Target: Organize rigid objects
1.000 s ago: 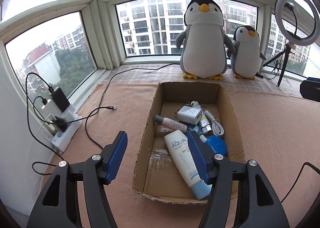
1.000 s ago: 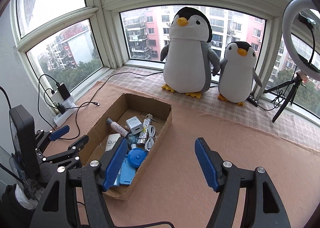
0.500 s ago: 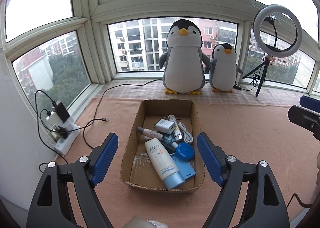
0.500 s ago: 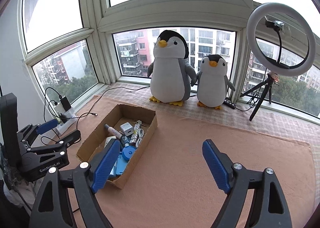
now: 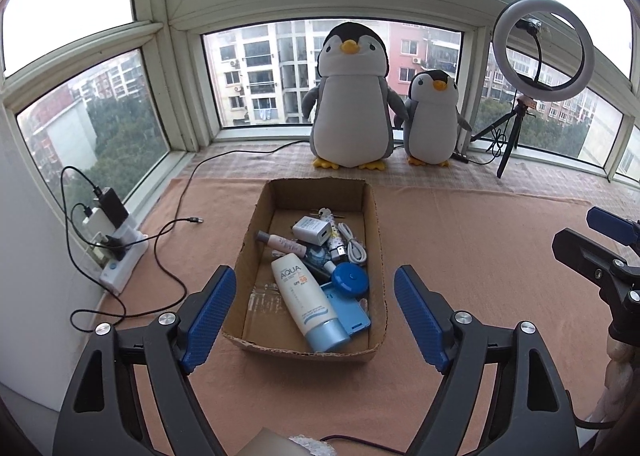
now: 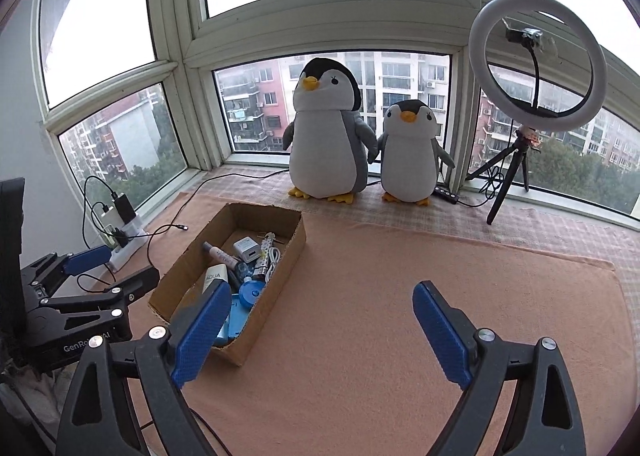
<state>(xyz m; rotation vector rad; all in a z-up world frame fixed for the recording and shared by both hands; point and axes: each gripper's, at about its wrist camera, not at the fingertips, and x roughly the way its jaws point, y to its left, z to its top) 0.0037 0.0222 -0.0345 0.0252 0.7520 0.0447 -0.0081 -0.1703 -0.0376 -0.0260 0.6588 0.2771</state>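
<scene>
Rigid objects for sorting are lying jumbled inside the open brown cardboard box [image 5: 376, 224], at centre frame in the left wrist view. Left gripper [image 5: 314, 316] is hovering with its blue ribbed fingers [image 5: 208, 308] spread wide and empty, framing the box's near end. Right gripper [image 6: 320, 330] is likewise gaping and empty, hanging over bare cloth at lower centre of its own view, the box to its left.

Nearest the left gripper is lying the white AQUA sunscreen tube with pale blue cap [image 5: 304, 302]: probably light, smooth and slippery; best pinched across the flat mid-body. Touching its right side, the round blue plastic disc [image 5: 350, 280] looks stiff but wide for a pinch. Further back, the white cube charger [image 5: 310, 230] is offering flat faces.

Box walls are crowding any sideways approach; entry from above seems safest. Salmon-pink cloth [image 6: 400, 276] right of the box is giving open room.
</scene>
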